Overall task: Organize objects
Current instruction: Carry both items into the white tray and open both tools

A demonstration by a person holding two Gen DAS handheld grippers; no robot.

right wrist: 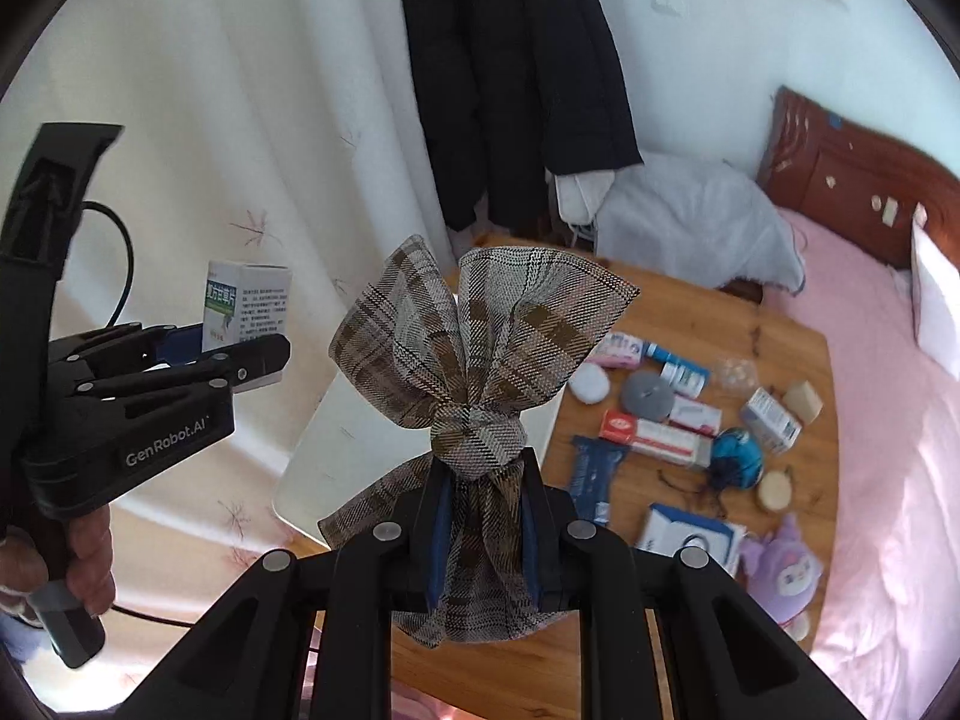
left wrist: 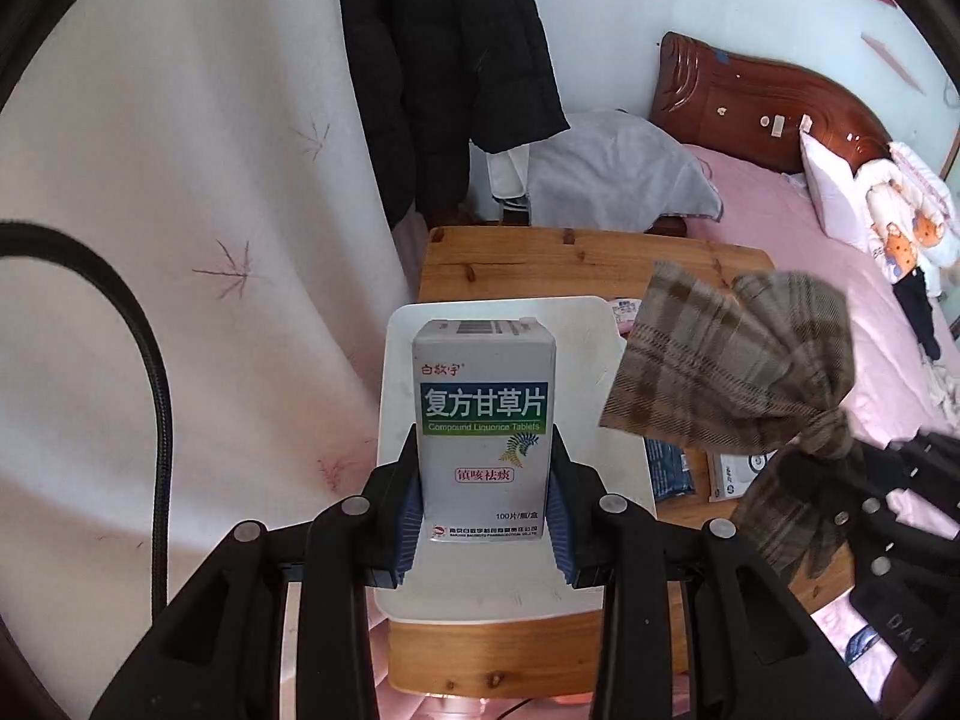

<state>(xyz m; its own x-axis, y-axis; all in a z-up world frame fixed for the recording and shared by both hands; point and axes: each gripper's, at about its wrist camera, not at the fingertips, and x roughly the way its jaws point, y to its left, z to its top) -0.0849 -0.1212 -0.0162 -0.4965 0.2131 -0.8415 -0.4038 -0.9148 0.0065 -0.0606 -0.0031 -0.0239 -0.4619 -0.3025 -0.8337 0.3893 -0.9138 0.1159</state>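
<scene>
**Two grippers held over a cluttered wooden counter in a bedroom**

A wooden counter [right wrist: 708, 324] stands beside a bed with a pink sheet [right wrist: 870, 420] and a dark carved headboard [left wrist: 750, 96]. Behind it hang a pale curtain [left wrist: 180, 210] and a black coat [left wrist: 444, 48], with a grey cloth [left wrist: 618, 174] heaped at the counter's far edge. A white tray [left wrist: 588, 372] lies on the counter's left part, bare where it shows.

The counter's right part is crowded: small medicine boxes, a red-and-white box [right wrist: 654, 435], a grey disc [right wrist: 649, 394], a blue drawstring pouch [right wrist: 739, 457], a dark blue packet [right wrist: 591, 474] and a purple plush toy [right wrist: 780, 570] near the front edge.

The left gripper [left wrist: 485, 486] has its jaws clenched on a white box of liquorice tablets [left wrist: 483, 420], upright above the tray. The right gripper [right wrist: 483, 531] has its jaws clamped on the tail of a brown plaid fabric bow [right wrist: 480, 348], lifted clear of the counter and hiding part of the tray behind it. A hand [right wrist: 84, 558] grips the left gripper's handle.
</scene>
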